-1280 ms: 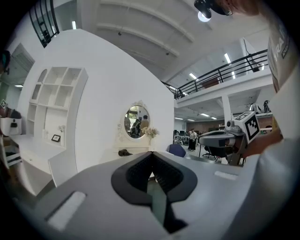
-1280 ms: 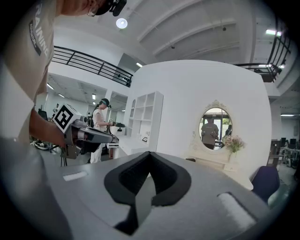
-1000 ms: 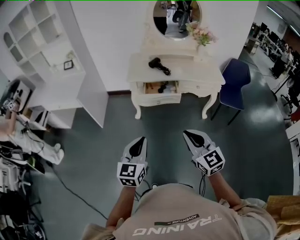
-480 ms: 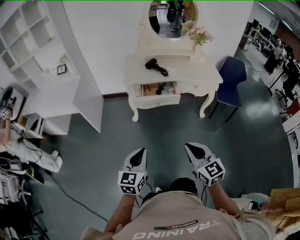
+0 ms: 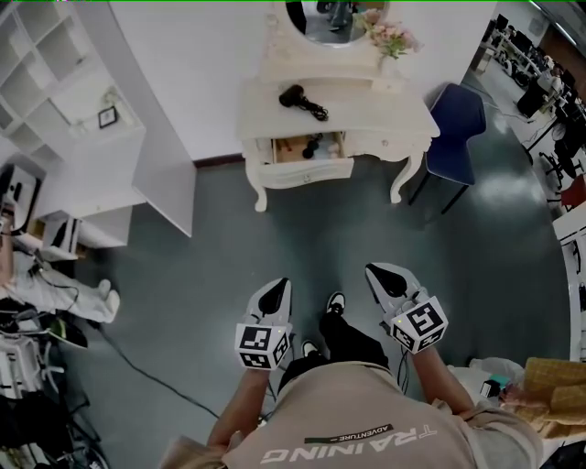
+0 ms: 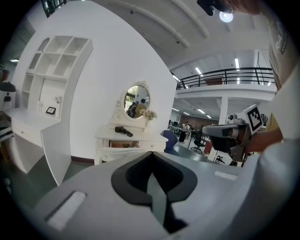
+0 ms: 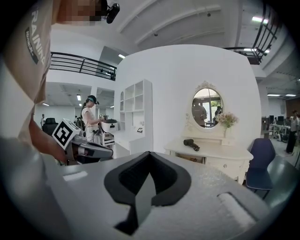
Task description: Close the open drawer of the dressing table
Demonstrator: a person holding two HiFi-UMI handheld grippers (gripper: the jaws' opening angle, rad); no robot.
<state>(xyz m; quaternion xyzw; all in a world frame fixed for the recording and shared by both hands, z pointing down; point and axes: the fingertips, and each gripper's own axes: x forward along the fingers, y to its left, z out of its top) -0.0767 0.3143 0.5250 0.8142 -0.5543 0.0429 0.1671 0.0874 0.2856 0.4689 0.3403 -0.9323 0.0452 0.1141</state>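
The white dressing table stands against the far wall, well ahead of me. Its left drawer is pulled out, with small dark items inside. A black hair dryer lies on top. Both grippers are held low over the floor, far short of the table. The left gripper and the right gripper are shut and hold nothing. The left gripper view shows the table and drawer beyond its own gripper. In the right gripper view the drawer lies past that gripper.
A blue chair stands right of the table. A white shelf unit juts out on the left. An oval mirror and flowers top the table. Cables and gear lie at the far left. Grey floor separates me from the table.
The view has moved forward toward the dressing table, which now sits higher in the head view. A dark shoe has appeared between the grippers. Both grippers stay shut.
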